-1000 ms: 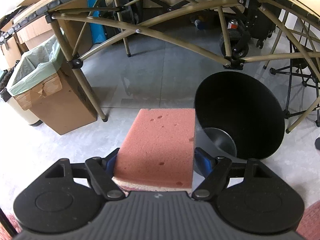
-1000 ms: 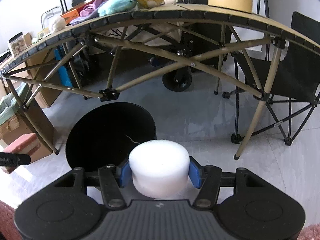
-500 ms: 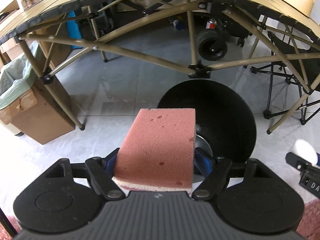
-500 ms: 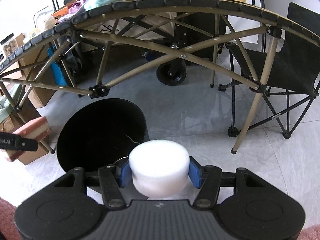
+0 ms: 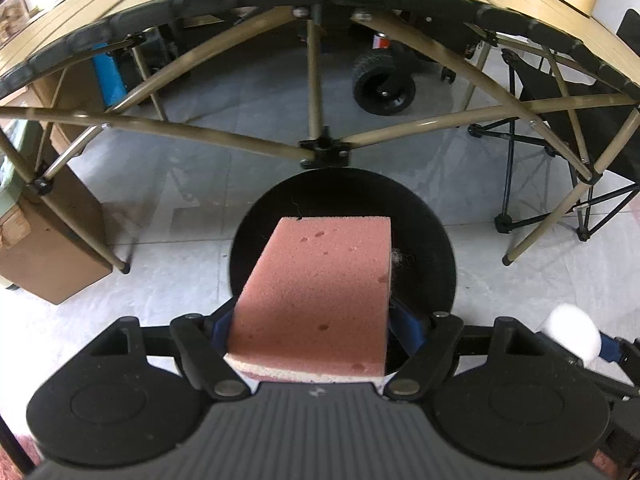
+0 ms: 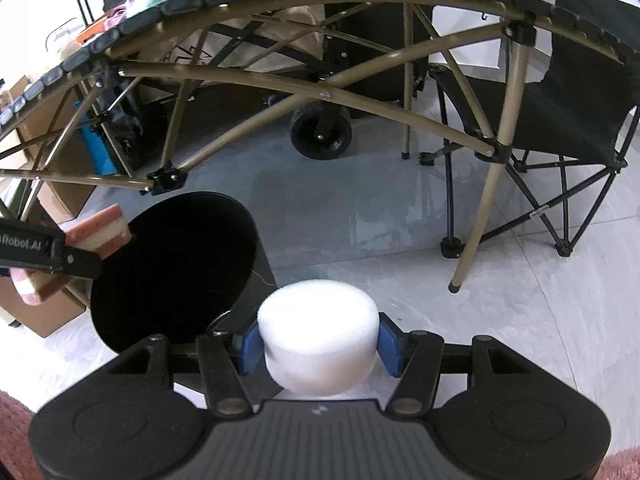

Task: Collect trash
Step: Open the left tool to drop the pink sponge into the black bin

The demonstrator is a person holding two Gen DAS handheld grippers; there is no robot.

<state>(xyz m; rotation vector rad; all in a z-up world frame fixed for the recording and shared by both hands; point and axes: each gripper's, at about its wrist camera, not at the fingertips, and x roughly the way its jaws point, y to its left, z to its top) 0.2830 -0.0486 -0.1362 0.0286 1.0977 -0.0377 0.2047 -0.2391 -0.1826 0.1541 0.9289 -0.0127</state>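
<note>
My left gripper is shut on a pink sponge with a white underside and holds it over the open black trash bin. My right gripper is shut on a white foam cylinder and sits just right of the same black bin. In the right wrist view the sponge shows over the bin's left rim. In the left wrist view the foam cylinder shows at the right, outside the bin.
A folding table's tan frame arches over the bin, with one leg near my right gripper. A cardboard box stands left. A black folding chair and a cart wheel are behind. The floor is grey tile.
My left gripper has moved right with the sponge, from beside the bin to over its opening. My right gripper has shifted a little, still holding the foam cylinder beside the bin.
</note>
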